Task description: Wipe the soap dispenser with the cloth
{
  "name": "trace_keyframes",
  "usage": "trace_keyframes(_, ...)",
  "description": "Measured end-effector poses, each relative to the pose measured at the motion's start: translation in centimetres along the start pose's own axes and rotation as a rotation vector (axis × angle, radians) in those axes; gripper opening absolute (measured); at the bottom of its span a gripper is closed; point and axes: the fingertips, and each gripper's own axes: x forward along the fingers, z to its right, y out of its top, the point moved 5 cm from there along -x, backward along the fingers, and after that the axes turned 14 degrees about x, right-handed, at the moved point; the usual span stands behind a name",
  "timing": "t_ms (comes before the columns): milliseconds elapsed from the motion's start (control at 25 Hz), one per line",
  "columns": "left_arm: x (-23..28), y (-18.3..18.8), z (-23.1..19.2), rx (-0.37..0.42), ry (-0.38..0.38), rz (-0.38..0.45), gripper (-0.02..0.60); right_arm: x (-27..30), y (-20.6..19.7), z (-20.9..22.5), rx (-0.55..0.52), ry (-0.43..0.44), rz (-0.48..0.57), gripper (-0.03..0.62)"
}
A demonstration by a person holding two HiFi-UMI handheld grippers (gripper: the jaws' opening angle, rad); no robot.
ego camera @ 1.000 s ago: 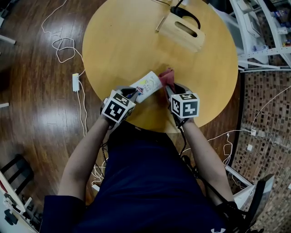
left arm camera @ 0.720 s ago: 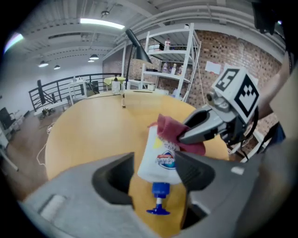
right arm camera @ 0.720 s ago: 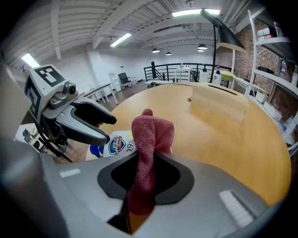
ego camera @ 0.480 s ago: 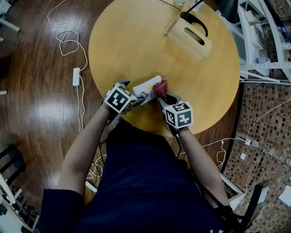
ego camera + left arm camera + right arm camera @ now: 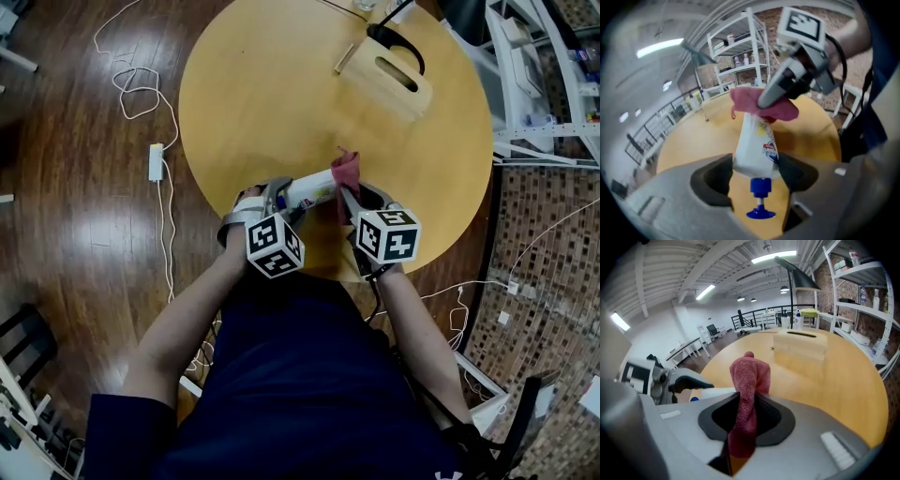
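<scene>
Mid-wipe: my left gripper point(image 5: 757, 171), jaws just closing, clamps the soap dispenser point(image 5: 754, 140), my right gripper point(image 5: 746, 420) pinches the cloth point(image 5: 749, 376); next, I judge, rub along its body.

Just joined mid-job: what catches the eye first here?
The left claw has just been closing its jaws on the white soap dispenser, its blue pump toward that camera. The right claw pinches a red cloth at the bottle's far end, over the near edge of the round wooden table.
</scene>
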Motion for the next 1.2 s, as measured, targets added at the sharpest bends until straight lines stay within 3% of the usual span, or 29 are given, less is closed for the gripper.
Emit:
trace_keyframes(80, 0.2, 1.0, 1.4, 0.151, 0.083, -0.020, 0.308, -0.3, 0.7, -0.5, -0.025, -0.012, 0.019, 0.082)
trace_keyframes(160, 0.3, 1.2, 2.0, 0.190, 0.120, -0.031, 0.313, -0.1, 0.5, -0.8, -0.051, -0.022, 0.019, 0.081)
trace_keyframes(240, 0.2, 1.0, 2.0, 0.125, 0.108, -0.016, 0.313, -0.1, -0.2, -0.7, -0.041, -0.016, 0.004, 0.081)
trace_keyframes(360, 0.1, 0.3, 1.5, -0.052, 0.023, 0.024, 0.351, 0.0, -1.7, -0.2, -0.029, -0.019, -0.071, 0.080)
trace_keyframes(400, 0.1, 0.1, 1.4, -0.080, -0.008, 0.033, 0.330, 0.0, -2.3, -0.2, -0.038, -0.020, -0.088, 0.080)
trace_keyframes(440, 0.1, 0.0, 1.3, -0.084, -0.027, 0.038, 0.253, 0.1, -2.8, -0.2, -0.041, -0.014, -0.097, 0.080)
trace_keyframes(560, -0.3, -0.1, 0.8, -0.096, -0.026, 0.037, 0.217, 0.2, -3.4, -0.7, -0.010, 0.010, -0.095, 0.080)
trace_keyframes(640, -1.0, 0.0, -0.5, -0.196, -0.009, 0.061, 0.173, 0.5, -3.4, -0.7, -0.013, 0.000, -0.098, 0.080)
trace_keyframes(760, -2.0, -0.5, -3.4, -0.356, -0.012, 0.098, 0.206, 1.2, -3.7, -0.1, -0.033, -0.017, -0.124, 0.080)
trace_keyframes(840, -1.1, -1.3, -4.4, -0.356, -0.077, 0.079, 0.274, 1.4, -4.1, 0.3, -0.038, -0.014, -0.127, 0.080)
trace_keyframes(960, 0.9, -2.8, -4.4, -0.335, -0.237, 0.057, 0.330, 1.3, -4.8, 0.4, -0.061, -0.007, -0.124, 0.080)
trace_keyframes(1080, 0.8, -3.2, -4.4, -0.406, -0.367, 0.068, 0.333, 1.4, -4.9, 0.5, -0.064, 0.024, -0.130, 0.078)
trace_keyframes(1200, 1.1, -2.5, -1.5, -0.415, -0.540, 0.072, 0.335, 1.2, -5.0, 0.9, -0.074, 0.043, -0.139, 0.078)
